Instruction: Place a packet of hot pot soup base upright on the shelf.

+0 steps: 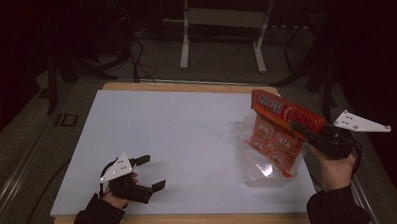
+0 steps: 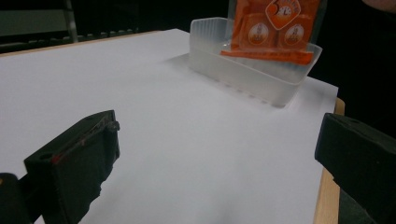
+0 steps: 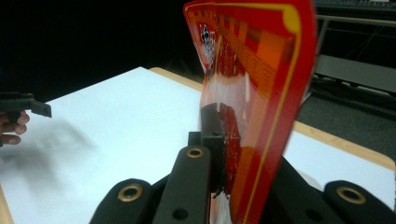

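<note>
Two tongs are at work: the right tongs [image 1: 298, 127], at about 4 o'clock on the tabletop [image 1: 187, 132], are clamped on the upper part of a red packet [image 1: 277, 134], while the left tongs [image 1: 149, 171], at about 7 o'clock, stand wide open with nothing between the jaws, resting low near the front edge. The packet hangs tilted from the right tongs, its lower end already inside a clear tub [image 1: 261, 162] that sits at the right side of the tabletop. Seen from the left tongs, the tub [image 2: 254, 70] lies well apart at about 1 o'clock, the packet [image 2: 273, 28] standing up out of it. The likely trouble, as I judge it: the tub is light and nobody is holding it, so pushing the packet down at this slant could shove or tip it toward the near right edge. The packet's glossy film might also slide in the pinch, or catch on the rim and crumple instead of settling flat.
</note>
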### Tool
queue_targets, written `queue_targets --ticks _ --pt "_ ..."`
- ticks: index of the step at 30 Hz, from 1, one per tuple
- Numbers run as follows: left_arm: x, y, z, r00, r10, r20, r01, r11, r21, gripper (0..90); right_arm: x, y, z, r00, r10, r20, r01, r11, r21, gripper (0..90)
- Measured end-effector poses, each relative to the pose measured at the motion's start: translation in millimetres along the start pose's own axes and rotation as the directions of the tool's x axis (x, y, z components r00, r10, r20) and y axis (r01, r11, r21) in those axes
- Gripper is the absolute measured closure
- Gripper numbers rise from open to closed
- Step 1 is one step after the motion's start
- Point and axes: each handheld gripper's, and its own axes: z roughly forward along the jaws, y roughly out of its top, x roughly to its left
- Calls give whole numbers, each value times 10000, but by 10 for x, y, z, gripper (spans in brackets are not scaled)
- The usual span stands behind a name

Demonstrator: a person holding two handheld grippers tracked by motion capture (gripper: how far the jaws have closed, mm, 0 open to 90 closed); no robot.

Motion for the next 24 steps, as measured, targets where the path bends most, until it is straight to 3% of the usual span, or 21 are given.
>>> queue_targets --ticks 11,24 --pt "16 -10 -13 10000 -51 -75 51 10000 -74 2 13 -233 179 9990 374 -242 -364 9985 417 900" --pt "19 -21 6 9999 -122 53 123 9999 -57 1 -111 -386 159 9970 763 127 -768 9961 425 900"
